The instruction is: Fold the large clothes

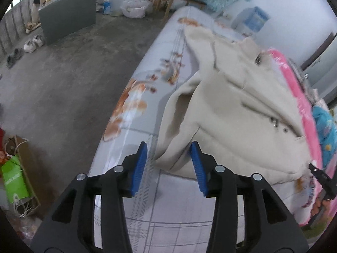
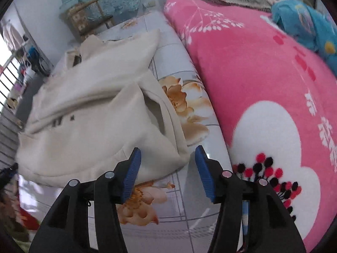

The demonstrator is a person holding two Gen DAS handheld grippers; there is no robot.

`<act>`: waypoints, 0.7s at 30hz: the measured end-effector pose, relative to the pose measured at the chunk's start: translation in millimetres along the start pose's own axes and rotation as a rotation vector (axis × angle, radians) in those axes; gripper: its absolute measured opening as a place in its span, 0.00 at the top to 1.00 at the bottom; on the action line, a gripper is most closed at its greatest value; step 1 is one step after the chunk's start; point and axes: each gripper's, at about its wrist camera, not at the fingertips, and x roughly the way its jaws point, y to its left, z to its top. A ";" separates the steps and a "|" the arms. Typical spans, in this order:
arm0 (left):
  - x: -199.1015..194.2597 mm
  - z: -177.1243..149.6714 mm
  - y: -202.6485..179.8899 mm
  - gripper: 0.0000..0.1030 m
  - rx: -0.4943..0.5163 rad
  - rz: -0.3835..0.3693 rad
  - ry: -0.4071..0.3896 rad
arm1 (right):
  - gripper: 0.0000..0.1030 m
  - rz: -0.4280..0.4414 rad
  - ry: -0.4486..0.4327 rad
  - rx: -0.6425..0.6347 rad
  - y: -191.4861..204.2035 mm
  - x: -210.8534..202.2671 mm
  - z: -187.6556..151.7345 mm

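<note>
The left gripper (image 1: 170, 164) stands with its blue pads (image 1: 140, 168) partly apart and nothing clamped between them; the near left corner of the cream garment (image 1: 231, 113) sits just past the tips, showing in the gap. The right gripper (image 2: 168, 169) is likewise partly spread, its pads (image 2: 132, 172) holding nothing, and the near right corner of the garment (image 2: 90, 122) lies just beyond the left pad.

The garment is a large cream sweatshirt, lying in rumpled folds on the flowered bedsheet (image 1: 134, 97), with a loose flap bunched up on each near corner. Small dark marks show on its front, too blurred to read.

Right of the garment, touching or just beside its edge, lies a pink blanket (image 2: 242, 67) with a white flower print. A blue printed cloth (image 2: 305, 23) rests on the far side of the blanket.

Left of the garment, beyond the bed's edge, is a bare concrete floor (image 1: 63, 80). A green bag (image 1: 14, 181) stands on it nearby, and pairs of shoes (image 1: 33, 43) and a grey board (image 1: 67, 14) lie farther off.

Beyond the garment, past the end of the bed, stands a wooden chair (image 2: 90, 19).
</note>
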 end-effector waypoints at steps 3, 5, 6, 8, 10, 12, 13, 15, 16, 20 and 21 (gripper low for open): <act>2.3 -4.8 -6.3 0.68 0.024 0.048 -0.044 | 0.61 -0.068 -0.031 -0.061 10.5 6.2 -5.2; 6.3 -7.6 -14.9 0.78 0.053 0.075 -0.068 | 0.76 -0.089 -0.040 -0.081 14.5 9.8 -7.9; 5.8 -9.3 -20.2 0.86 0.081 0.104 -0.086 | 0.85 -0.070 -0.039 -0.078 16.0 10.4 -8.1; -4.6 -11.8 -33.8 0.92 0.151 0.155 -0.116 | 0.86 -0.068 -0.060 -0.070 18.9 2.0 -6.7; -25.4 -14.0 -44.2 0.93 0.211 0.175 -0.164 | 0.87 -0.057 -0.111 -0.073 21.9 -23.3 -5.7; -45.8 -16.4 -49.2 0.93 0.246 0.158 -0.185 | 0.87 -0.046 -0.142 -0.077 23.8 -43.9 -7.4; -54.5 -17.8 -48.5 0.93 0.249 0.140 -0.187 | 0.87 -0.037 -0.155 -0.073 22.7 -56.3 -8.8; -69.7 -25.7 -41.8 0.93 0.241 0.102 -0.158 | 0.87 -0.019 -0.148 -0.060 19.7 -68.6 -12.4; -74.1 -32.3 -33.8 0.93 0.225 0.081 -0.130 | 0.87 -0.007 -0.141 -0.051 16.8 -72.6 -16.4; -58.1 -56.3 -4.2 0.88 0.170 0.059 -0.005 | 0.84 0.028 -0.024 -0.014 -4.7 -60.1 -43.7; -50.1 -60.5 4.5 0.82 0.154 0.079 0.015 | 0.80 0.010 0.005 -0.002 -10.5 -53.2 -49.9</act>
